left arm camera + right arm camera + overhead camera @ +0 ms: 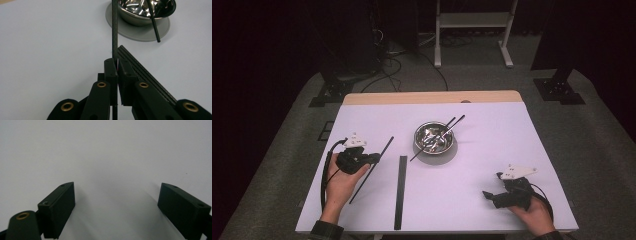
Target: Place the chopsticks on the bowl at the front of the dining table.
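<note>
In the left gripper view my left gripper point(117, 65) is shut on a thin black rod point(114, 30) that points toward the steel bowl point(140, 17). In the high view the same left gripper point(375, 159) holds the rod point(384, 148) slanted above the left part of the table. The steel bowl point(434, 138) stands mid-table on a grey mat point(130, 32), and up to three more black rods point(452, 125) lean out of it. At the front right, my right gripper point(490, 196) rests low and is open; between its fingers point(60, 207) I see nothing but bare tabletop.
A long flat black ribbed strip point(400, 192) lies lengthwise on the white table point(492, 165), just right of the left gripper, and runs under its jaws point(142, 72). Beyond the far edge are a dark floor, cables and a white stand point(474, 22).
</note>
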`<state>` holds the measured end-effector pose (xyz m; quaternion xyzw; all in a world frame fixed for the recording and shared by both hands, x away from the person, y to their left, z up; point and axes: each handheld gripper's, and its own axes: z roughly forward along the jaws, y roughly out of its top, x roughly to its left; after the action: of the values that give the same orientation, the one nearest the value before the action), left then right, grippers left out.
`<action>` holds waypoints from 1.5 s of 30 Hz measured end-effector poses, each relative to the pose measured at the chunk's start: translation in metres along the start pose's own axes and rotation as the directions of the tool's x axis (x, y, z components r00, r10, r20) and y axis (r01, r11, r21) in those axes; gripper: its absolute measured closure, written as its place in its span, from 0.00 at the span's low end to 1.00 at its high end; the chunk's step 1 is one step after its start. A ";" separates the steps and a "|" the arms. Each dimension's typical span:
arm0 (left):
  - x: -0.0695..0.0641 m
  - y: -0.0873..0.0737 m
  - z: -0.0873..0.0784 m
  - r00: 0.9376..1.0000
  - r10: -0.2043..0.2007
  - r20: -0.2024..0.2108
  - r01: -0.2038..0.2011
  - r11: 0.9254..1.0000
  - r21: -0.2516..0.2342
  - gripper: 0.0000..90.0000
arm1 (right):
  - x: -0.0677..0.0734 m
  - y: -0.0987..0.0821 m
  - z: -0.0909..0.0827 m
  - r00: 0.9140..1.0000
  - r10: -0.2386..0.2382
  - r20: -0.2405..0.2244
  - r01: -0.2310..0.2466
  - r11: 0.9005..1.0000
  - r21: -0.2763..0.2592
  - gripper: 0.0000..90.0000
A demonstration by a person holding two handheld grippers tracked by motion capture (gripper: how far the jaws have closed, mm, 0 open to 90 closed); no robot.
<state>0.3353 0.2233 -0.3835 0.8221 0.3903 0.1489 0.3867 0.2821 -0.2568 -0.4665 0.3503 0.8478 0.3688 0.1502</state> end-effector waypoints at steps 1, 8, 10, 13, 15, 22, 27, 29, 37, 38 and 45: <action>-0.001 0.002 0.000 1.000 0.003 0.001 -0.003 1.000 -0.002 0.97 | 0.000 0.000 0.000 1.000 0.000 0.000 0.000 1.000 0.000 0.14; -0.005 0.018 -0.003 1.000 0.016 0.005 -0.016 1.000 -0.015 0.97 | 0.000 0.000 0.000 1.000 0.000 0.000 0.000 1.000 0.000 0.14; -0.006 0.023 -0.003 1.000 0.020 0.006 -0.020 1.000 -0.015 0.97 | 0.000 0.000 0.000 1.000 0.001 0.000 -0.001 1.000 0.000 0.14; -0.008 0.029 -0.002 1.000 0.028 0.009 -0.027 0.999 -0.019 0.97 | 0.000 0.000 0.000 1.000 -0.001 0.000 0.001 1.000 0.000 0.14; -0.008 0.034 0.000 0.999 0.030 0.012 -0.029 0.999 -0.022 0.97 | 0.000 0.000 0.000 1.000 -0.001 0.000 0.001 1.000 0.000 0.14; -0.009 0.054 0.013 0.999 0.040 0.026 -0.040 0.999 -0.015 0.97 | 0.000 0.000 0.000 1.000 0.001 0.000 -0.001 1.000 0.000 0.14; -0.009 0.063 0.021 0.998 0.047 0.031 -0.047 0.999 -0.008 0.97 | 0.000 0.000 0.000 1.000 0.000 -0.001 0.000 1.000 0.000 0.14; -0.010 0.067 0.025 0.998 0.047 0.035 -0.047 0.999 -0.007 0.97 | 0.000 0.000 0.000 1.000 0.000 0.000 0.000 1.000 0.000 0.14; -0.010 0.083 0.046 0.997 0.052 0.055 -0.052 0.999 0.003 0.97 | 0.000 0.000 0.000 1.000 0.000 -0.001 0.000 1.000 0.000 0.14; -0.011 0.085 0.048 0.997 0.050 0.058 -0.050 0.999 0.000 0.97 | 0.000 0.000 0.000 1.000 0.000 0.000 0.000 1.000 0.000 0.14; -0.013 0.097 0.062 0.996 0.066 0.067 -0.067 0.998 0.009 0.96 | 0.000 0.000 0.000 1.000 -0.001 -0.001 0.001 1.000 0.000 0.14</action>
<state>0.4120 0.1422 -0.3505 0.8414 0.3504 0.1319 0.3896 0.2822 -0.2569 -0.4665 0.3498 0.8479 0.3690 0.1501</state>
